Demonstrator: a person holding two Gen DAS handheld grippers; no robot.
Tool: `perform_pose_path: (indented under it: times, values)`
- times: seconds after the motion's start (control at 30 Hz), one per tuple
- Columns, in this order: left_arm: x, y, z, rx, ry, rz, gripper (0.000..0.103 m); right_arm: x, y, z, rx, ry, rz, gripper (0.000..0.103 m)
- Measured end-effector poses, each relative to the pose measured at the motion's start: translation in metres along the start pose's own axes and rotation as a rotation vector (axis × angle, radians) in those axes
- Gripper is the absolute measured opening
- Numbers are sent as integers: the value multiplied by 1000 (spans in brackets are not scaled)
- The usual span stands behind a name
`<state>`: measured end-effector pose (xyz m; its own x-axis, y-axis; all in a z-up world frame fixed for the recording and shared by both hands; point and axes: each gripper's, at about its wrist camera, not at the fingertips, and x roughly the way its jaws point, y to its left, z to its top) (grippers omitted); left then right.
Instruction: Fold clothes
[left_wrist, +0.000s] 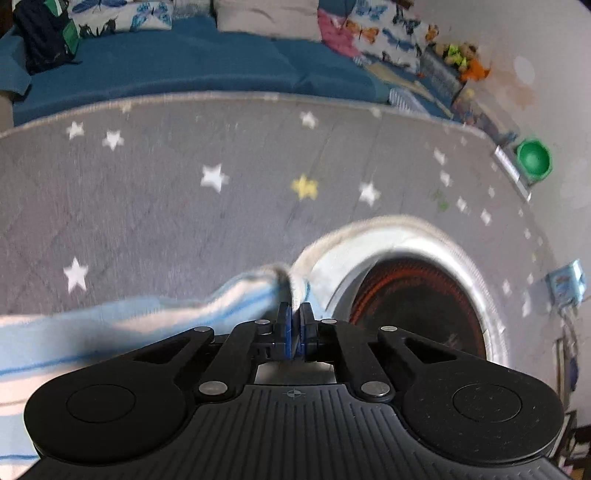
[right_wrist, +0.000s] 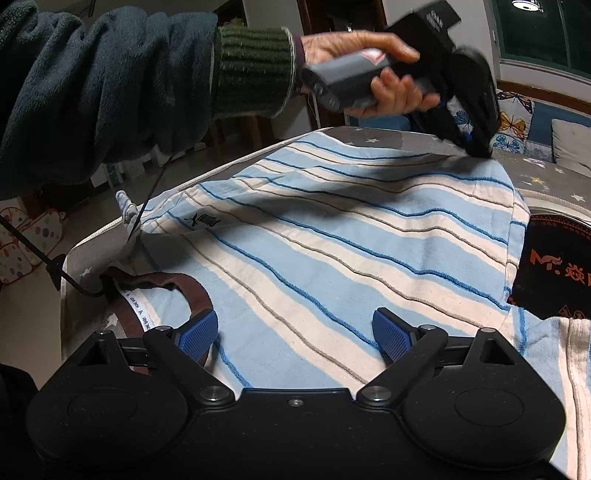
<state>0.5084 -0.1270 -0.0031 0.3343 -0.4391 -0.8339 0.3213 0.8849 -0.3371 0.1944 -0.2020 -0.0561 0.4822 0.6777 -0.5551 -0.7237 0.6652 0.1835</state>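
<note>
Two tools are at work on one garment. A striped shirt (right_wrist: 332, 236), pale blue and cream with thin blue and brown lines, lies spread over a grey star-patterned cover (left_wrist: 184, 177) on the tabletop, its brown collar (right_wrist: 155, 291) at the near left corner and its far hem toward the far right edge.

Left tool (left_wrist: 294, 314): jaws closed tight on a pinch of the shirt's edge, which drapes away to the left in its own view. A hand (right_wrist: 369, 70) in a dark fleece sleeve (right_wrist: 92, 85) carries it over the far right of the shirt.

Right tool (right_wrist: 295, 332): jaws standing wide, holding nothing, hovering just over the cloth near the collar.

Handling, as judged: light, soft, limp cotton; it will sag and crease wherever unsupported, and is not slippery. Best taken at seams, hem corners or shoulders, with a pinch through both layers.

Surroundings: a round black hotplate with a silver rim (left_wrist: 417, 295) sits at the right edge, partly under the shirt; cloth could snag there. A black cord (right_wrist: 144, 214) crosses near the collar. A green bowl (left_wrist: 532, 158) stands well apart, and a blue sofa (left_wrist: 184, 62) lies beyond.
</note>
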Motion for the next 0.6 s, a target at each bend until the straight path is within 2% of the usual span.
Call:
perform_pose_path:
  times: [0.17,0.27,0.33,0.4,0.47,0.6]
  values:
    - [-13,0,29,-95,-54,-42,5,0,-1,-1,5,-2,5,93]
    - [-11,-2,38,-123,-56,-113,6,0,-1,-1,4,-1,4,93]
    - [-9,-9,37,-71,-35,-86,6,0,-1,-1,4,-1,4,93]
    - [-8,-18,29,20,-15,-19,9,-1,-3,-1,14,-4,11,93]
    - [-6,-20,17,86,2,44,19,-1,-4,-1,19,-6,15,93]
    - [-1,-10,3,92,27,54,29,-1,-2,-1,12,-4,11,93]
